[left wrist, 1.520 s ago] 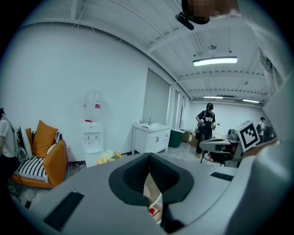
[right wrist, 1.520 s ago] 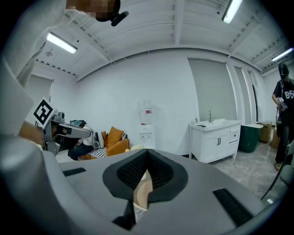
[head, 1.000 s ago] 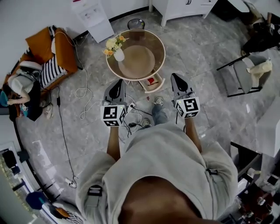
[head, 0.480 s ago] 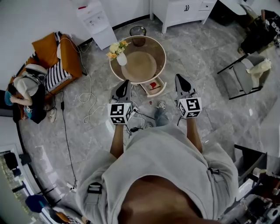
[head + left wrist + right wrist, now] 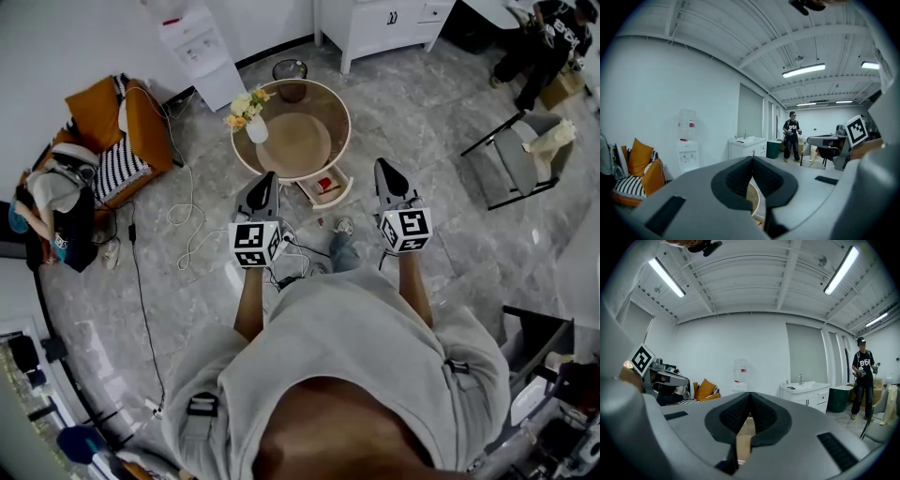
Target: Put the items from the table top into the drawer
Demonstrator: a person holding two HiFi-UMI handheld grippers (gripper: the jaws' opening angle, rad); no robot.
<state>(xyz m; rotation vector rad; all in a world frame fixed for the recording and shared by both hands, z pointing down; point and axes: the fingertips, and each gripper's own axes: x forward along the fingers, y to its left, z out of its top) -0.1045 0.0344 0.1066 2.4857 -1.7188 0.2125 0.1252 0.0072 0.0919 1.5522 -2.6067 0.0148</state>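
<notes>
A white water cooler [image 5: 195,47] stands by the wall [image 5: 75,37]. Near it is an orange chair [image 5: 131,117] with a striped pillow [image 5: 117,161]. White wires [image 5: 183,216] lie on the grey floor [image 5: 422,122]. A white cupboard [image 5: 380,23] stands far back.

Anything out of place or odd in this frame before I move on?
Nothing is spilled or broken. Loose cables lie tangled on the floor by the person's feet, a possible trip risk beside the round table. Its drawer stands open with a red item inside; the top holds only a vase of flowers.

Vase [image 5: 255,128] on table [image 5: 295,145], left; drawer [image 5: 343,187] beneath — nearside.
</notes>
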